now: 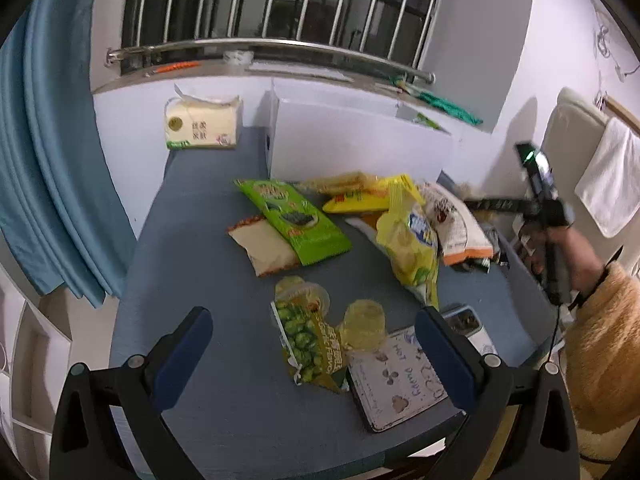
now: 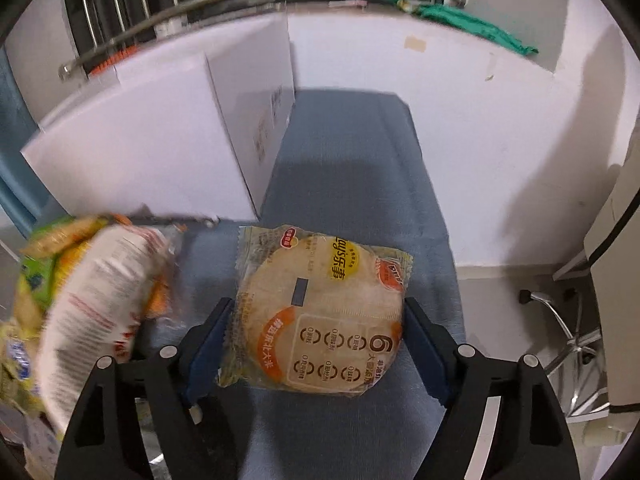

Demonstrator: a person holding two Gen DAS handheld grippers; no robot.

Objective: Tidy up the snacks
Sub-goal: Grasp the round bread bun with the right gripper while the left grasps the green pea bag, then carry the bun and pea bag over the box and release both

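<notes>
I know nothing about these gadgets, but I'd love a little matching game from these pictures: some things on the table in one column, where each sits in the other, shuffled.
Things:
1. round rice cracker pack
2. tissue pack
3. green pea snack bag
4. white box

Places:
A. far left corner of the table, by the wall
B. between the fingers of the right gripper
C. back of the table, below the window rail
D. nearest the open left gripper, beside two jelly cups

Pairs: 1-B, 2-A, 3-D, 4-C
</notes>
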